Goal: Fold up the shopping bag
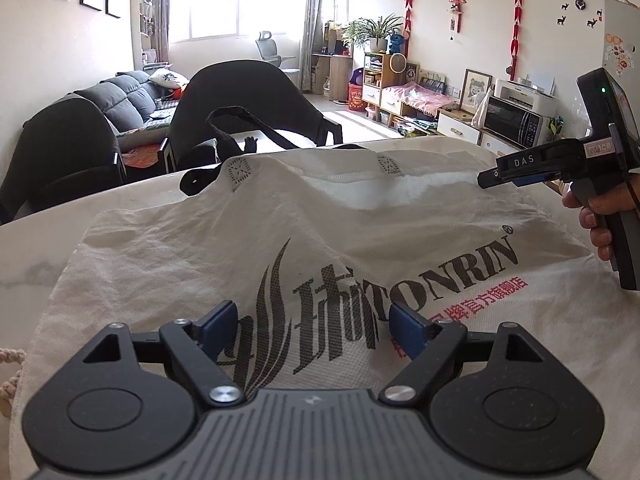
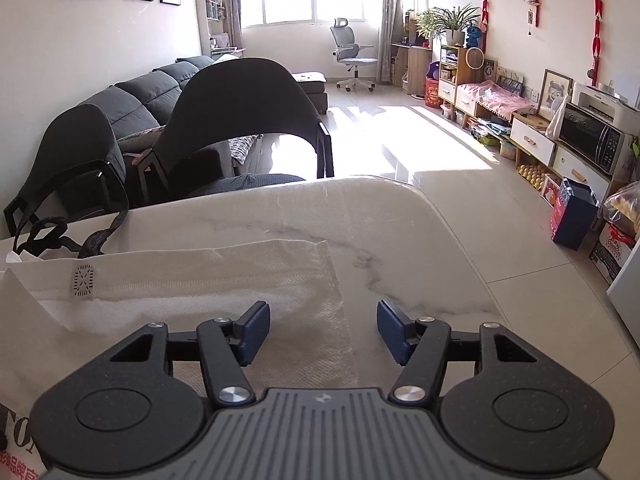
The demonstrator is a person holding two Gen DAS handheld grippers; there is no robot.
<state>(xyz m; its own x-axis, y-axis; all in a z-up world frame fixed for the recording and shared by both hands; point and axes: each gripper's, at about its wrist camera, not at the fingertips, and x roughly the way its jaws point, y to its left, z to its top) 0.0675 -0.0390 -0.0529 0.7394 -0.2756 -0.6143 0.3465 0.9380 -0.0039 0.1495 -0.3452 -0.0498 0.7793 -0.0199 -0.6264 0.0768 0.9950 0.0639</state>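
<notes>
A white fabric shopping bag (image 1: 320,220) lies flat on the marble table (image 1: 36,248), printed with a black logo and red characters. Its black handles (image 1: 240,114) stick out past the far edge. My left gripper (image 1: 314,320) hovers open over the logo, with only cloth below its blue pads. A hand holds my right gripper (image 1: 490,178) over the bag's far right corner. In the right wrist view the right gripper (image 2: 323,320) stands open astride the right edge of the bag (image 2: 200,276), one finger over cloth and the other over bare table (image 2: 400,240). The handles (image 2: 60,236) lie at the left.
Two black chairs (image 2: 240,96) stand against the table's far side, with a grey sofa (image 2: 136,96) behind them. The table's rounded corner (image 2: 460,248) drops to tiled floor on the right. Low cabinets and a microwave (image 2: 592,140) line the right wall.
</notes>
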